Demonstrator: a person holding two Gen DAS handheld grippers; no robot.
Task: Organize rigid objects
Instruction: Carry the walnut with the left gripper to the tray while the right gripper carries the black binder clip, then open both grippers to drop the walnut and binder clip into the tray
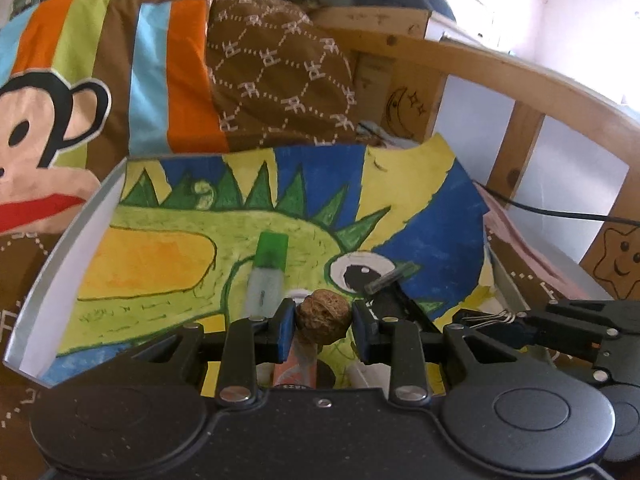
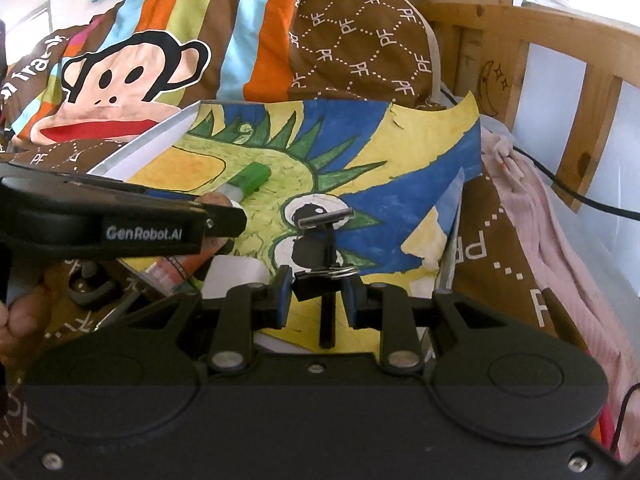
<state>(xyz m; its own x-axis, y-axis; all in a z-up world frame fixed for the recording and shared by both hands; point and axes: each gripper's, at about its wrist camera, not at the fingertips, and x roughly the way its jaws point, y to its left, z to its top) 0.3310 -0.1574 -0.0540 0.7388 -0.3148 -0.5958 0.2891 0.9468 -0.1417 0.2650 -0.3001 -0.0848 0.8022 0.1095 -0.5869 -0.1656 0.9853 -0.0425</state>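
both views sit low on a hand-held gripper and look forward and slightly down along its two fingers, with heavy fisheye bending at the edges. the left wrist view looks past the left gripper (image 1: pixel 323 322), close over a crocodile drawing (image 1: pixel 168 248) lying in a white tray (image 1: pixel 68 236). the right wrist view looks past the right gripper (image 2: pixel 318 294) from further right, equally close. both share the drawing, a green-capped tube (image 1: pixel 267 268), the monkey-print bedding (image 2: pixel 132 68) and the wooden bed rail (image 2: pixel 520 32) behind. each view catches the other gripper at its side.
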